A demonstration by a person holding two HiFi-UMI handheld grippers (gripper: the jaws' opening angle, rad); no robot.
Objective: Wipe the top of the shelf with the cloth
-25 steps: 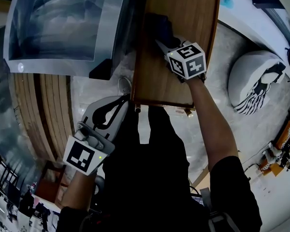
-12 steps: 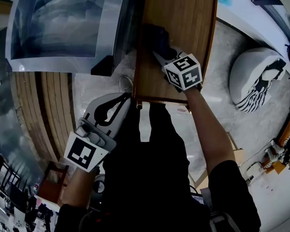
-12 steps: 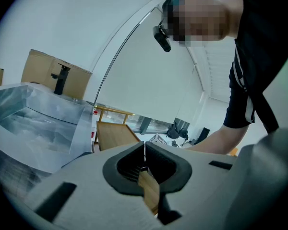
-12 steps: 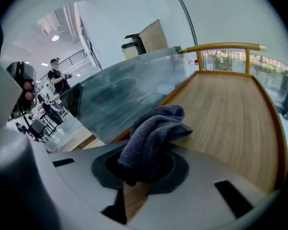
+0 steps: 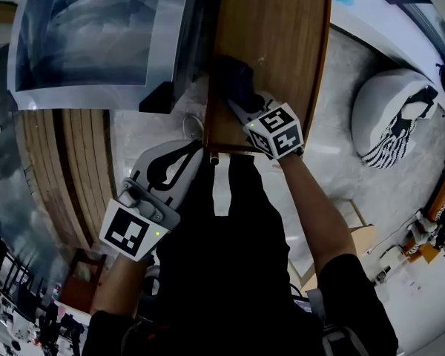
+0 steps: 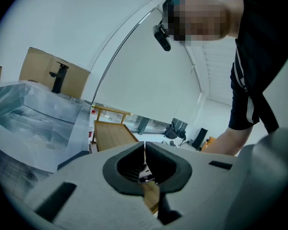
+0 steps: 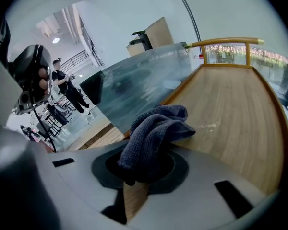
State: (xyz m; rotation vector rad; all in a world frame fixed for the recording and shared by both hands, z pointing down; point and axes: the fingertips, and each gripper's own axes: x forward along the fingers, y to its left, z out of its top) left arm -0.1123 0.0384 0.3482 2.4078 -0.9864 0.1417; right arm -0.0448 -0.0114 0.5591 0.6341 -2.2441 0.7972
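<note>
The right gripper (image 5: 241, 111) has its jaws pinched on the cloth (image 5: 233, 80) at the shelf top (image 5: 282, 35), lower-left corner — the left gripper (image 5: 167, 170) has jaws meeting on nothing — so press it flat and sweep overlapping strokes up-frame.

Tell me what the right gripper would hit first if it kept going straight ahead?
Probably the wooden shelf top itself: the cloth in its jaws rests there. Skimming flat, next comes the far rail.

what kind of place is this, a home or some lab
Probably an open workspace or lab hall, not a home: a steel sink unit beside the wooden shelf, a cardboard box, and people standing in the background.
</note>
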